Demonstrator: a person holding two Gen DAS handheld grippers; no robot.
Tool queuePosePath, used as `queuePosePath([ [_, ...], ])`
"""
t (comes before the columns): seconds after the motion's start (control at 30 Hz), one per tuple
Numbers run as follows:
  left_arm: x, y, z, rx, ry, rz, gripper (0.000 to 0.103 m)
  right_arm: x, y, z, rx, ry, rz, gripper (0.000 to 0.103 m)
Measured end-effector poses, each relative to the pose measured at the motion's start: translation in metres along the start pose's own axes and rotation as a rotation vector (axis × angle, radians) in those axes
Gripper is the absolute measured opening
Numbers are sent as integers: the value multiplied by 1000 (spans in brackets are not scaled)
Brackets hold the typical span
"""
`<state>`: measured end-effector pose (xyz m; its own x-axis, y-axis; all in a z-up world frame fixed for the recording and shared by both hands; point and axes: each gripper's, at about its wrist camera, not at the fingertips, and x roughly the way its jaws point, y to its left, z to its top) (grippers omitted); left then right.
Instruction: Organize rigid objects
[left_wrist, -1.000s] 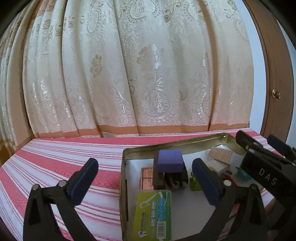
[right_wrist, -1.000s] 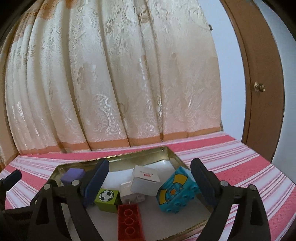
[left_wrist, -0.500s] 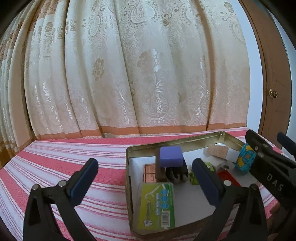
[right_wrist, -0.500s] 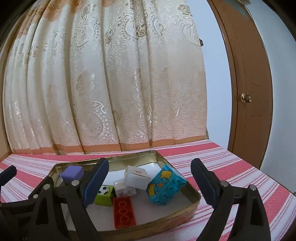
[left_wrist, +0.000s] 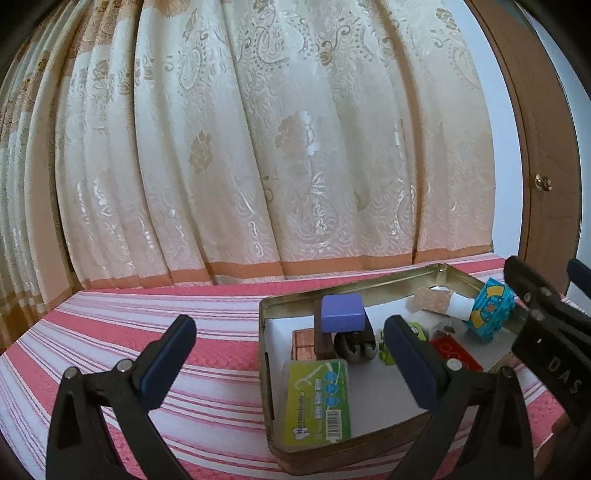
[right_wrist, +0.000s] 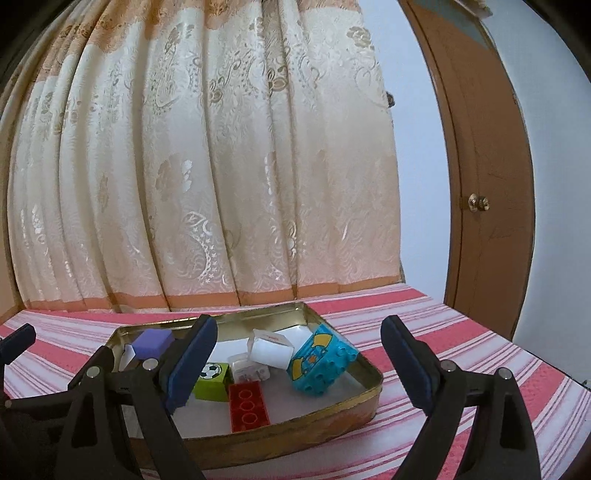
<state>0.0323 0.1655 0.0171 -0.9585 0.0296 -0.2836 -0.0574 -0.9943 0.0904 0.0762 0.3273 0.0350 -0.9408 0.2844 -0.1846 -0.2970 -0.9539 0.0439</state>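
Note:
A gold metal tin (right_wrist: 332, 417) (left_wrist: 306, 295) sits on the red-and-white striped cloth (left_wrist: 147, 332). Inside it lie a red brick (right_wrist: 247, 406), a turquoise brick (right_wrist: 321, 365), a green football block (right_wrist: 212, 376), a white box (right_wrist: 271, 349), a purple block (left_wrist: 341, 313) (right_wrist: 151, 341) and a green floss pack (left_wrist: 319, 398). My left gripper (left_wrist: 288, 362) stands open just in front of the tin's left side with nothing between its fingers. Before the tin's near right corner, my right gripper (right_wrist: 299, 363) is open and empty too.
A cream patterned curtain (right_wrist: 207, 184) hangs close behind the striped surface. At the right stands a brown wooden door (right_wrist: 487, 206) with a brass knob. The right gripper's black frame (left_wrist: 546, 332) crosses the left wrist view at the right edge.
Both grippers have drawn back from the tin, which now looks smaller and further off. In the right wrist view the tin has slid left and its near rim has come into sight.

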Motion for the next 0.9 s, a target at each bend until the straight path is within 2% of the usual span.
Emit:
queuePosePath([
  [0.23, 1, 4, 0, -22, 12, -11, 103, -9, -10, 2, 48, -40, -25, 92],
  [0.43, 1, 4, 0, -29, 29, -26, 103, -11, -7, 3, 32, -41, -20, 92],
  [0.63, 6, 10, -2, -79, 75, -104, 103, -9, -7, 2, 30, -32, -17, 92],
  [0.9, 6, 8, -3, -80, 79, -132, 103, -6, -7, 2, 31, -22, -28, 92],
])
